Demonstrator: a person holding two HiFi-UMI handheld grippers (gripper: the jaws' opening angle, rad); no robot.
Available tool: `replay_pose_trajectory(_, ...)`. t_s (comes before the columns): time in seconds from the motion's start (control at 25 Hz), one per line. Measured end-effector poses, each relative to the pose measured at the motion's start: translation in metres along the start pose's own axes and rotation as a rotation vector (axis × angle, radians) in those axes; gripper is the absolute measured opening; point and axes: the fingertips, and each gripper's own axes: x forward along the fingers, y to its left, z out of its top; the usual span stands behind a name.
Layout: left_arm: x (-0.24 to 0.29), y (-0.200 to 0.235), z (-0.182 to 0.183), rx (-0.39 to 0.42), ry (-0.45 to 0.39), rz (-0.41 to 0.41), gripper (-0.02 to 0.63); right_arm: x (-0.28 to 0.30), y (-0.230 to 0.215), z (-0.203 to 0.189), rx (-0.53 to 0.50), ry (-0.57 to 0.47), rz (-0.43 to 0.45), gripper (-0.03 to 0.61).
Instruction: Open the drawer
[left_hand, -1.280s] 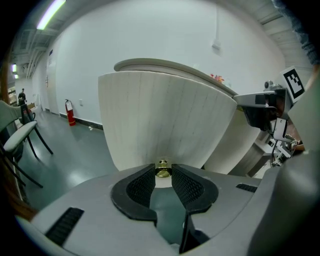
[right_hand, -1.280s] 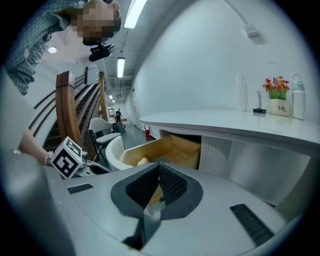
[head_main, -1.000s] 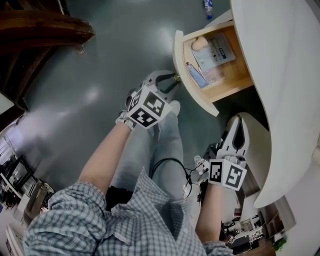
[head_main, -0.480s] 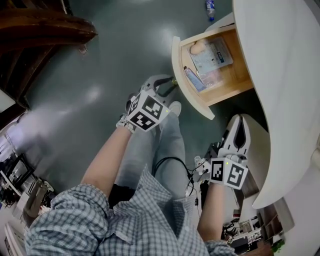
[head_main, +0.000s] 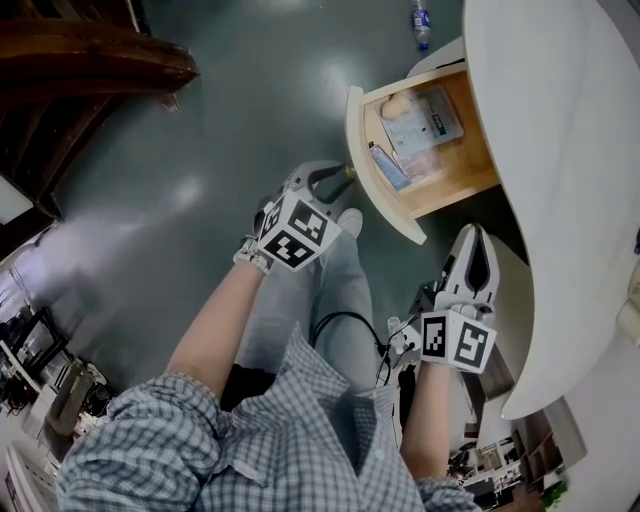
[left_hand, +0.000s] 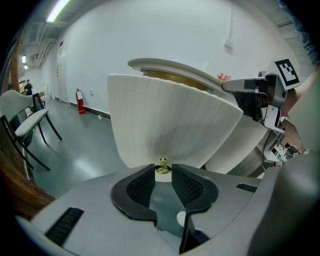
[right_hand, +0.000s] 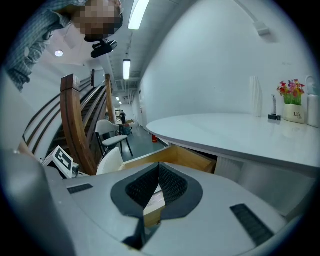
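Though the white bench (head_main: 560, 150) fills the right of the head view, the work is under its near edge. The drawer (head_main: 455, 193) stands well out from it, and its wooden inside and the papers (head_main: 425, 120) in it lie bare. The left gripper (head_main: 338, 175) sits at the middle of the drawer's pale front. Its fingers (left_hand: 142, 187) stand narrowly apart and close on the small brass knob (left_hand: 162, 169) at their very tips, where both pads look to touch it. The right gripper (head_main: 473, 238) hangs below the bench, apart from the drawer, with its fingers together and nothing between them.

I judge the pull done, or all but done. The next move would be to spread the fingers and back straight off the knob without nudging the front. If more travel is wanted, the pull should run along the drawer's own line.

Set against a second ago, little differs. The drawer shows as much of its inside as it did, and the left gripper is at the knob as before. Only the right gripper has edged slightly toward the bench.
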Motion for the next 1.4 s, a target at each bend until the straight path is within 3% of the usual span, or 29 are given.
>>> replay_pose_trajectory(0.2, -0.021, 0.002, 0.004, -0.018, 0.005, 0.022, 0.006, 0.002, 0.006, 0.013, 0.017, -0.010, 0.014, 0.009)
replay_pose_trajectory(0.36, -0.038, 0.007, 0.008, -0.064, 0.008, 0.031, 0.005, 0.004, 0.011, 0.026, 0.031, -0.019, 0.034, 0.009)
replay_pose_trajectory(0.52, -0.055, -0.002, 0.021, -0.046, 0.009, -0.013, 0.005, -0.001, 0.011, 0.036, 0.073, -0.023, 0.029, 0.009)
replay_pose_trajectory(0.72, -0.086, -0.007, 0.051, -0.059, -0.056, -0.034, 0.005, -0.013, 0.016, 0.054, 0.070, -0.032, 0.033, 0.009)
replay_pose_trajectory(1.4, -0.171, -0.039, 0.155, 0.058, -0.167, -0.042, 0.005, -0.058, 0.013, 0.130, -0.021, -0.082, 0.042, 0.009)
